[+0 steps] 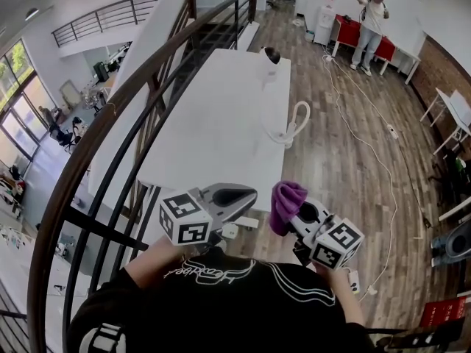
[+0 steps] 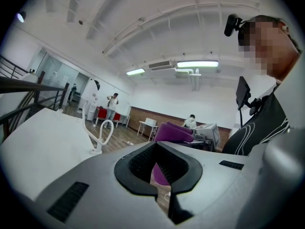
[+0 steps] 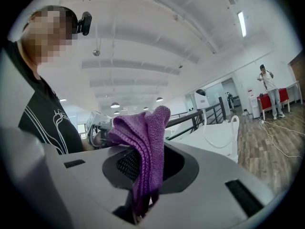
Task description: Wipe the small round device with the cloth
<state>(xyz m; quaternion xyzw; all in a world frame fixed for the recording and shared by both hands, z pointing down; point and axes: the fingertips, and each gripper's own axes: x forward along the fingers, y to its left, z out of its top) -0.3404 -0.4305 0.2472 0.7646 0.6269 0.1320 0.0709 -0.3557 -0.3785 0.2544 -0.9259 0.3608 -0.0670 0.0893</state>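
A white device with a round black top (image 1: 271, 59) stands at the far end of the white table (image 1: 213, 131); it also shows in the left gripper view (image 2: 93, 87) and the right gripper view (image 3: 200, 93). My right gripper (image 1: 298, 215) (image 3: 143, 175) hovers off the table's near edge, shut on a folded purple cloth (image 1: 285, 203) (image 3: 143, 137) that sticks up out of its jaws. My left gripper (image 1: 246, 197) (image 2: 159, 175) is level with it to the left, shut and empty. The cloth (image 2: 172, 132) appears beyond its jaws. Both grippers are far from the device.
A white loop-shaped stand with a cable (image 1: 294, 123) (image 2: 101, 136) sits at the table's right edge. A dark curved railing (image 1: 110, 145) runs along the left. White cables (image 1: 383, 168) trail over the wood floor on the right. A person (image 1: 372, 28) stands by a red table far back.
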